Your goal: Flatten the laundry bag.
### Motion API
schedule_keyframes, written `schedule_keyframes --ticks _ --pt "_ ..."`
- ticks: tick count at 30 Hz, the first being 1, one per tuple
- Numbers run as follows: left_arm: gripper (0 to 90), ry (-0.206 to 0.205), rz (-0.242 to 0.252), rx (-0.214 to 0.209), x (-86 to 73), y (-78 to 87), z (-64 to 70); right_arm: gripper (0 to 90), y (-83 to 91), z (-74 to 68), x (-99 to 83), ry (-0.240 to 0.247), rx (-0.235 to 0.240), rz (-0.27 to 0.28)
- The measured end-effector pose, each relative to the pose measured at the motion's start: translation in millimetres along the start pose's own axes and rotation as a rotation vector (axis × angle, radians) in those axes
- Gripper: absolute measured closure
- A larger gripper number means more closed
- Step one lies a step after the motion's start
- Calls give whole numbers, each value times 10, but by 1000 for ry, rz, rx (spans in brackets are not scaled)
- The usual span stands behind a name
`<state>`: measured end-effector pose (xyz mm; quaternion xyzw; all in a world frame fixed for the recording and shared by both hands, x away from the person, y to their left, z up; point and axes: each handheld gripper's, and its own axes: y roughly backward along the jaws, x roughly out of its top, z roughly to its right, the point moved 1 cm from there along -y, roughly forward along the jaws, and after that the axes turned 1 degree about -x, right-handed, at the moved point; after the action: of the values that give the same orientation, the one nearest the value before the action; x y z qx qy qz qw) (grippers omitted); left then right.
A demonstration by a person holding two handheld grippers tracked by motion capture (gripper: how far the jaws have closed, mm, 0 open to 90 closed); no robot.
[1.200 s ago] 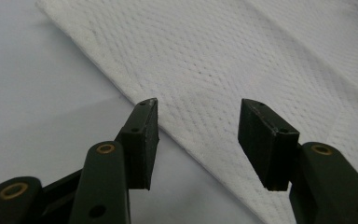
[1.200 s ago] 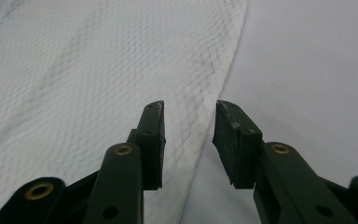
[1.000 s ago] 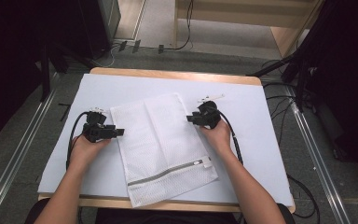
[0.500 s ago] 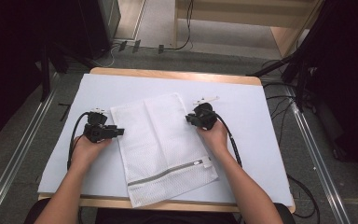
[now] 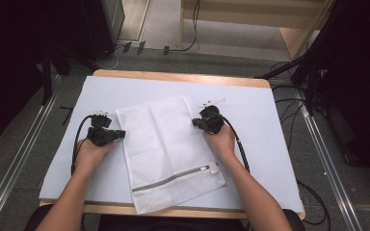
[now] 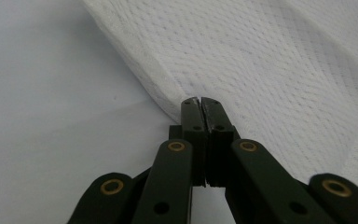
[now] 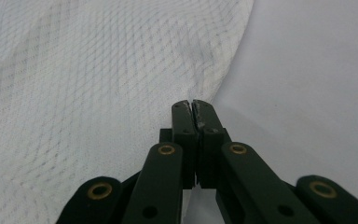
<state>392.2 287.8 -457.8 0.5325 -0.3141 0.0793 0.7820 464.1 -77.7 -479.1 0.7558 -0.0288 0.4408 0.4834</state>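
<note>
While the white mesh bag (image 5: 168, 151) lies flat mid-table, its left edge is pinched by the left gripper (image 6: 200, 100) and its right edge by the right gripper (image 7: 192, 103); an even lift is called for next.

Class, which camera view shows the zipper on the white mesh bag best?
The high view: the zipper runs in full across the near end of the mesh bag. The left gripper view and right gripper view each give close-up mesh at closed tongs, not that near end.
</note>
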Motion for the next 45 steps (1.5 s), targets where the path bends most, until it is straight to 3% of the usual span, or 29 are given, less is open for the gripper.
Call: schedule_keyframes --ticks 14,31,39,45 --pt "900 -24 35 -13 244 -89 58 900 124 138 -62 -52 -26 -19" --pt "900 -71 18 -52 609 -295 89 900 329 243 -301 -111 -56 1" --pt "900 -67 13 -59 728 -417 64 900 378 244 -358 -124 -56 7" --pt "900 -53 24 -55 729 -412 33 900 381 273 -359 -116 -75 11"
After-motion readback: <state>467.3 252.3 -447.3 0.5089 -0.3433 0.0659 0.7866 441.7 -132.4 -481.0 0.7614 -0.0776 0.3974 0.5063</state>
